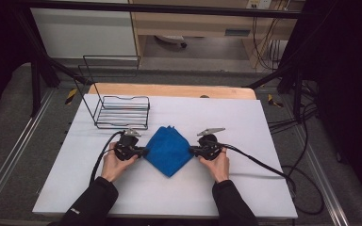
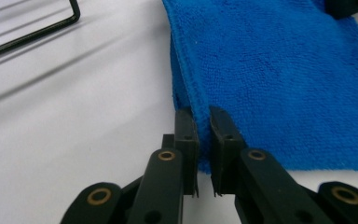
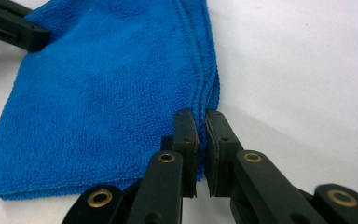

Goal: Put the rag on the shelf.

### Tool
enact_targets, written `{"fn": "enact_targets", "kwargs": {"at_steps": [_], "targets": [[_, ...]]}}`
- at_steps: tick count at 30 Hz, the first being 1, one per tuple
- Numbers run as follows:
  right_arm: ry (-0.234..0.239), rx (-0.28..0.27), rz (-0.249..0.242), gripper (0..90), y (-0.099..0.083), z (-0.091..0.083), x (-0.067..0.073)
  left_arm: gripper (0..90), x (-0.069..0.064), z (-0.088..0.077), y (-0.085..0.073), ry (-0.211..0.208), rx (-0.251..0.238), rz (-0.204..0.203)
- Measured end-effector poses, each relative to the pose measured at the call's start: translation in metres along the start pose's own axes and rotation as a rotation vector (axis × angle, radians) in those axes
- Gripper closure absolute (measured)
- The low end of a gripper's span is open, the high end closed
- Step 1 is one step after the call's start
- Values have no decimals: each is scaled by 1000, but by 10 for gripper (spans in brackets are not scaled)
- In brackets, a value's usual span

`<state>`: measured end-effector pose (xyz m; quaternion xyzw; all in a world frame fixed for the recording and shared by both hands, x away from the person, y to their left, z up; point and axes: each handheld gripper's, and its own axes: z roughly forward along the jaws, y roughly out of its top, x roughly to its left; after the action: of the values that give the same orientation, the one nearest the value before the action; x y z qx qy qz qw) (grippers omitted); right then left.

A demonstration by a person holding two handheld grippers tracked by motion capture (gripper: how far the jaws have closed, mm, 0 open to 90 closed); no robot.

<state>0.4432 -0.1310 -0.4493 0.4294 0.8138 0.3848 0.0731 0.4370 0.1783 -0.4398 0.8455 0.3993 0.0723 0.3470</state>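
On the white table (image 1: pixel 245 188), near its middle, one folded blue cloth (image 1: pixel 168 149) is lying flat, turned so that its corners point left and right, and it is being held at both of those corners. In the left gripper view, the left gripper (image 2: pixel 203 140) is being seen almost fully closed on the cloth's stitched corner edge, with the fabric pinched between the pads. In the right gripper view, the right gripper (image 3: pixel 201 135) is likewise being kept nearly shut on the stacked hems of the opposite corner. Both holds are being judged shallow, since only the edge is being taken. Should the cloth be lifted or pulled taut from here, a hem could be drawn out of one pinch; several layers are showing at the right corner, and a lower layer not caught by the pads could be left behind, so that the fold would be spoiled. A black wire rack (image 1: pixel 122 112) is standing near the far left corner, close behind the left hand, and could be knocked if the cloth were swung that way. Counted: one cloth, one rack, two grippers, two hands.
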Motion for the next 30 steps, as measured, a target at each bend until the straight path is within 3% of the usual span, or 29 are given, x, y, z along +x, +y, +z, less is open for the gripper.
{"fn": "enact_targets", "kwargs": {"at_steps": [2, 5, 8, 11, 17, 19, 21, 22, 23, 26, 27, 30], "targets": [[-2, -2, -5, 853, 1, 0, 0, 837, -2, -6, -4, -12, -7, -24], [2, -9, -57, 854, 10, -1, 5, 841, -8, -18, -11, -15, -12, -28], [15, -13, -74, 855, 16, 0, 8, 841, -16, -30, -22, -13, -23, -45], [48, -3, -128, 855, 27, 8, 17, 838, -28, -43, -37, 5, -31, -60], [75, 8, -178, 847, 35, 22, 30, 828, -50, -53, -58, 47, -44, -76], [46, -21, -189, 740, 32, 27, 33, 809, -49, -51, -60, 56, -52, -77], [44, -67, -183, 627, 29, 21, 37, 778, -45, -50, -62, 52, -61, -73], [44, -67, -183, 627, 29, 21, 37, 778, -44, -49, -63, 55, -61, -68], [29, -117, -181, 487, 24, 9, 44, 715, -42, -50, -63, 59, -62, -55], [37, -128, -167, 471, 18, -1, 50, 668, -38, -54, -64, 61, -76, -30], [34, -121, -150, 442, 9, -12, 60, 594, -37, -55, -63, 60, -77, -17], [40, -99, -134, 434, -4, -21, 72, 507, -35, -59, -63, 73, -80, 9]]}}
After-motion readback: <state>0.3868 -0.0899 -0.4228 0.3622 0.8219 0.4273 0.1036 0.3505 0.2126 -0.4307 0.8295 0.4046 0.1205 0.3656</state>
